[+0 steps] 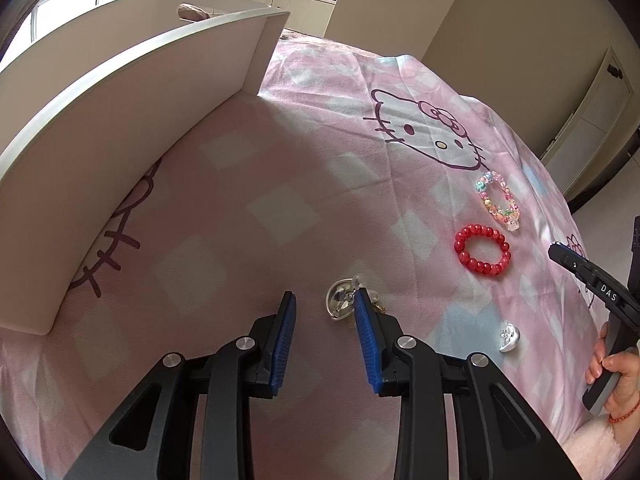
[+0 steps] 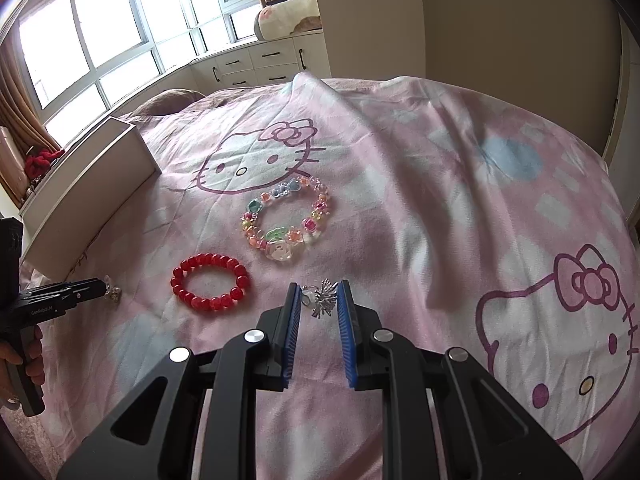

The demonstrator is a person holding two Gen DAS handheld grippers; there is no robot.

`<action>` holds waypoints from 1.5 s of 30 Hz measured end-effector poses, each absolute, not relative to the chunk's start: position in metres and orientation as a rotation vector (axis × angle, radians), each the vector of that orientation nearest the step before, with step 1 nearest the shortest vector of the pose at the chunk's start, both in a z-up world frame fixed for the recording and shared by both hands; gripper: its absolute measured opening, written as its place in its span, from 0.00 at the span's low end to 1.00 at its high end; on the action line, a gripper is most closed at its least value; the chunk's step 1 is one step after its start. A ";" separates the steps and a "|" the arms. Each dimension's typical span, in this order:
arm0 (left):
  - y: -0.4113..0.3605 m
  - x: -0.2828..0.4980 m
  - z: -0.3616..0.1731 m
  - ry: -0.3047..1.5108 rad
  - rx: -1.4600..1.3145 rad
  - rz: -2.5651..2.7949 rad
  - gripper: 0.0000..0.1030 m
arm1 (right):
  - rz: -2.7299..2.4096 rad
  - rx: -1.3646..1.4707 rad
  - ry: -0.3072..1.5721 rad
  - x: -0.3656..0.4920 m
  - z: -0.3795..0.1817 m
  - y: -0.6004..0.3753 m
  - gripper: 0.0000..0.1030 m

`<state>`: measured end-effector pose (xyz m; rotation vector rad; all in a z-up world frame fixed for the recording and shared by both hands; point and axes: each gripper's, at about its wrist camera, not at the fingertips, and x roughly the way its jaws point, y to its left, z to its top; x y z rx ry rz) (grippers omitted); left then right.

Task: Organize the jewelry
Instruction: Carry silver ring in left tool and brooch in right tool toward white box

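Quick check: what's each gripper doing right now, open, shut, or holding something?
Left gripper: open, a clear and silver earring at its tips, not gripped.
Right gripper: narrowly open around a silver spiky earring; a grip cannot be told.

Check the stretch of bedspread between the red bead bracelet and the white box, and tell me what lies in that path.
Between the red bead bracelet and the white box lies open pink bedspread. Only the left gripper and the small clear-and-silver earring at its tips sit off to the near side. Nothing else shows there.
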<state>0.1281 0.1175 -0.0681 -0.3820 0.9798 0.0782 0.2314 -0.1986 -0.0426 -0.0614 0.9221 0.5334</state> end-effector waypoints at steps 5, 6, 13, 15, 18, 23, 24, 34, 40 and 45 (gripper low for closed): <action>0.118 0.131 -0.068 0.975 -0.380 0.057 0.27 | 0.533 -0.070 0.934 0.233 -0.047 -0.196 0.19; 0.118 0.132 -0.068 0.972 -0.382 0.042 0.17 | 0.532 -0.072 0.934 0.233 -0.047 -0.196 0.19; 0.112 0.134 -0.067 0.963 -0.356 0.024 0.08 | 0.532 -0.058 0.936 0.234 -0.049 -0.197 0.19; 0.114 0.133 -0.065 0.958 -0.359 0.025 0.08 | 0.533 -0.053 0.930 0.234 -0.048 -0.198 0.19; 0.117 0.131 -0.059 0.946 -0.360 0.025 0.08 | 0.541 -0.048 0.912 0.232 -0.044 -0.199 0.19; 0.122 0.125 -0.042 0.913 -0.354 0.018 0.08 | 0.563 -0.043 0.882 0.227 -0.034 -0.200 0.19; 0.123 0.124 -0.037 0.906 -0.351 0.019 0.08 | 0.572 -0.037 0.880 0.225 -0.033 -0.200 0.19; 0.151 0.098 0.031 0.787 -0.326 0.031 0.08 | 0.690 -0.062 0.781 0.198 0.016 -0.164 0.19; 0.191 0.074 0.070 0.720 -0.316 0.086 0.08 | 0.799 -0.048 0.744 0.192 0.050 -0.106 0.19; 0.233 0.059 0.088 0.705 -0.294 0.165 0.08 | 0.882 -0.056 0.703 0.190 0.079 -0.050 0.19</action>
